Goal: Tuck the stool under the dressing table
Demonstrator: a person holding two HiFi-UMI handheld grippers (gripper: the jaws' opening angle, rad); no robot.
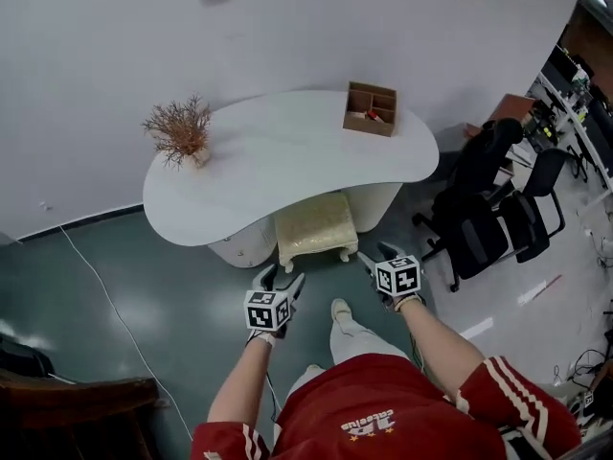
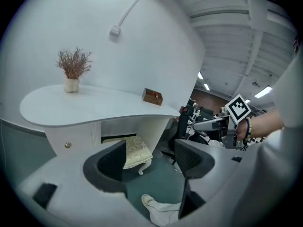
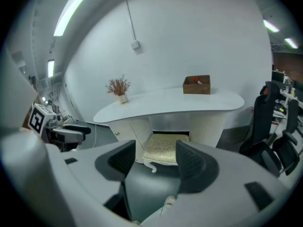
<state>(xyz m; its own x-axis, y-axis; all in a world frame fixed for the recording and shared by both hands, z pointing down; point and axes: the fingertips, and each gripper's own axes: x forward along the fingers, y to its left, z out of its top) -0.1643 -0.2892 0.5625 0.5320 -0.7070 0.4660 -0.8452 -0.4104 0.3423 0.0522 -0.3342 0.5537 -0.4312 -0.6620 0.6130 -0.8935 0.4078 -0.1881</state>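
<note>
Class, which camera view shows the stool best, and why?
The right gripper view: the stool sits centred, cushion and front leg clear under the dressing table. The head view shows its cushion from above, partly beneath the tabletop; the left gripper view shows one corner and leg.

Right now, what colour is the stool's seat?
The white-legged stool's padded seat is pale cream, faintly patterned; best in the right gripper view.

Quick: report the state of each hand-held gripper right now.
Left hand-held gripper: open, holding nothing.
Right hand-held gripper: open, holding nothing.
</note>
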